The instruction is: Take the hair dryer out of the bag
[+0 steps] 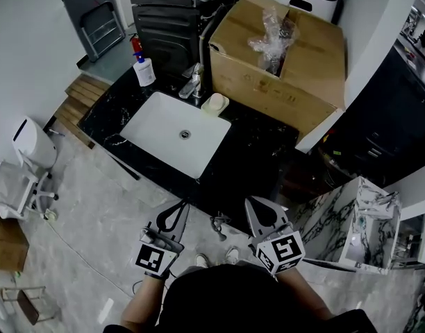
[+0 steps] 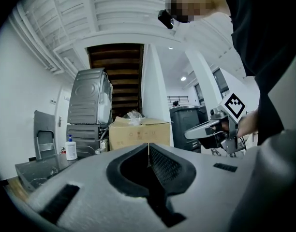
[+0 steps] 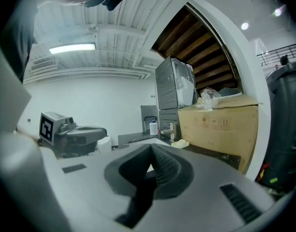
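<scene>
Left gripper [image 1: 179,209] and right gripper [image 1: 254,205], at six o'clock, are pinched closed and empty. The bag [image 1: 271,32] sits in the cardboard box [image 1: 289,82] at one o'clock, hair dryer unseen; grabbing film blindly could lift everything

Head view steeply down — gripper views level, cardboard box [image 1: 262,89] common

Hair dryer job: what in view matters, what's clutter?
Job: bag on the box; left gripper and right gripper, both shut and empty. Dryer itself not made out.
Lying about: sink, tap, soap bottle, soap dish.
</scene>
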`<state>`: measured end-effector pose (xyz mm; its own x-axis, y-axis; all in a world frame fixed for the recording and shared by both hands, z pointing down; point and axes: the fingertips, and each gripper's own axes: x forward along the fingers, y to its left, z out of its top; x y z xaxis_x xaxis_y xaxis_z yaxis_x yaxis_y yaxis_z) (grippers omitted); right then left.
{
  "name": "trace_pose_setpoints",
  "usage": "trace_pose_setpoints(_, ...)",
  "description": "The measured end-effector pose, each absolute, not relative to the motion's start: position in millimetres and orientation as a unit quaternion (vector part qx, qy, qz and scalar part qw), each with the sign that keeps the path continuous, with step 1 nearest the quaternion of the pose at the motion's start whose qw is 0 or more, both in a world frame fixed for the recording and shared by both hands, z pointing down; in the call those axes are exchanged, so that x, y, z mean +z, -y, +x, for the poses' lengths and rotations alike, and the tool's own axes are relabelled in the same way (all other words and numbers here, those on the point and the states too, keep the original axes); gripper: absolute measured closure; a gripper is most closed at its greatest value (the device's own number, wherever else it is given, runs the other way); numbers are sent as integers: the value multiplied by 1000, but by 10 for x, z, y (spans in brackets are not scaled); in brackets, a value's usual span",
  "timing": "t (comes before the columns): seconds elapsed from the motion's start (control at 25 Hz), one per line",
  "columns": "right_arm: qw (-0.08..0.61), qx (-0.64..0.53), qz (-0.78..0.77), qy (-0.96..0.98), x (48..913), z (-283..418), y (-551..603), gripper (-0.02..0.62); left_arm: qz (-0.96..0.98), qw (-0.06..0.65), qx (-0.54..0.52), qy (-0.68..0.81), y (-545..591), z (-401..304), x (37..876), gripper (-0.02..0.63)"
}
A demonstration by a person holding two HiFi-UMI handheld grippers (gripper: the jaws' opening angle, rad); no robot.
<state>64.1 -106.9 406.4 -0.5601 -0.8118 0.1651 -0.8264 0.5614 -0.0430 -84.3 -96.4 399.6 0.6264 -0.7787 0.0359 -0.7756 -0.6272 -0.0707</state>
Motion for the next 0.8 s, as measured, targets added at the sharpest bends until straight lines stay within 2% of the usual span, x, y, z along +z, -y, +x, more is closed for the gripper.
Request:
trace_pose_setpoints(0.32, 103, 108, 481, 864, 4501, 687, 950, 582, -934, 66, -111, -332, 1099, -497, 4663, 578)
trace_pose_setpoints(0.4, 116, 124, 480, 860, 4634, 659, 865, 581, -939, 85, -149, -298, 1148, -452, 4908, 499)
trace_pose_setpoints(0.44, 122, 131, 480, 859, 4681, 644, 823, 581, -940, 98, -171, -279, 1175, -436, 5050, 483)
trace_pose_setpoints(0.64, 144, 136, 489, 849, 4772, 623, 668, 581, -936, 151, -260, -181, 1264, -284, 5629, 416)
trace_pose_setpoints(0.8, 163, 142, 501, 838, 4831, 645, 535, 581, -926, 201, -296, -123, 1288, -116, 5901, 413)
